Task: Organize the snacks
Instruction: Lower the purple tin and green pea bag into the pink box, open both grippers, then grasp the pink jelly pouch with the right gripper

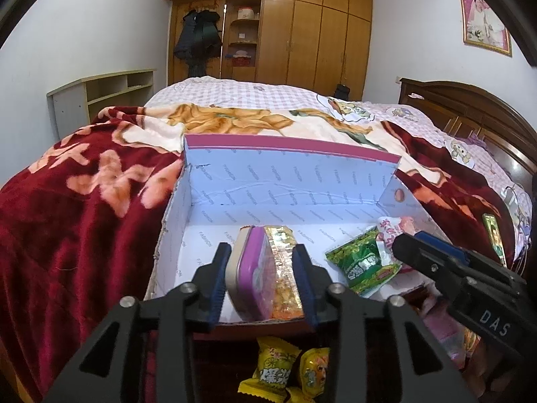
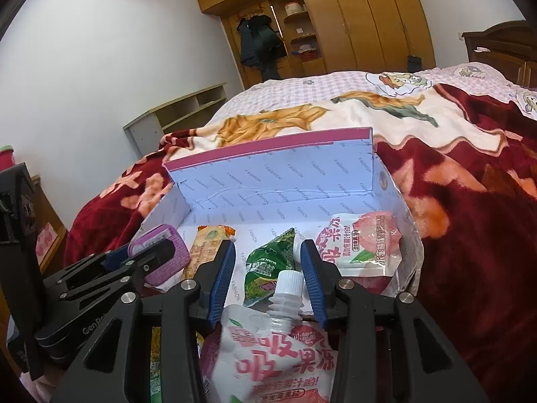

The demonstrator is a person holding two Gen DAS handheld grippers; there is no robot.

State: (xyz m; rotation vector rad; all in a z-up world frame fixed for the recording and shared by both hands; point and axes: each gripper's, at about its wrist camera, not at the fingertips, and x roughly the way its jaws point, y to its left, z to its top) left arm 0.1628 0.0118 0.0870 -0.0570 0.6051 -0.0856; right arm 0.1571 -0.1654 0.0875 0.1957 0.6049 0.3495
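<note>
Bedroom setting: bed (image 1: 235, 97) with a dark red floral plush blanket (image 1: 77, 208) over a checked pink sheet, wooden wardrobe wall behind. On the blanket stands an open cardboard box with a white printed lining and a magenta-edged lid flap (image 1: 288, 171).

Left gripper (image 1: 263, 282): fingers closed narrow on two items pinched together, a purple flat tin with a cream rim (image 1: 250, 275) and a clear-fronted gold-edged snack pack (image 1: 283, 268), held just over the near wall of the box. The right-wrist view confirms the tin (image 2: 161, 255) sits in those fingers, inside the box's left end.

Right gripper (image 2: 268, 282): fingers moderately wide, straddling the white screw cap of a pink-and-white jelly drink pouch (image 2: 272, 356). Pads appear apart from the cap; whether they are gripping, I cannot tell.

Progress (judgement): roughly mid-task. Already in the box: a green foil sachet (image 2: 268, 268) on the floor and a second pink peach-printed pouch (image 2: 362, 245) against the right wall. Left to do: release the tin and snack pack, load the spouted pouch, then collect the yellow wrapped sweets (image 1: 278, 366) lying outside the box below the near wall.

Legible writing: box lining repeats "FASHION". Green sachet shows "SUAN XU…", remainder hidden. Near pouch carries large pink Chinese characters, 吸吸果冻. Yellow sweet wrapper reads 爆浆. Gripper bodies read "DAS" in the left view and "Gen Ro…", cut off, in the right.
</note>
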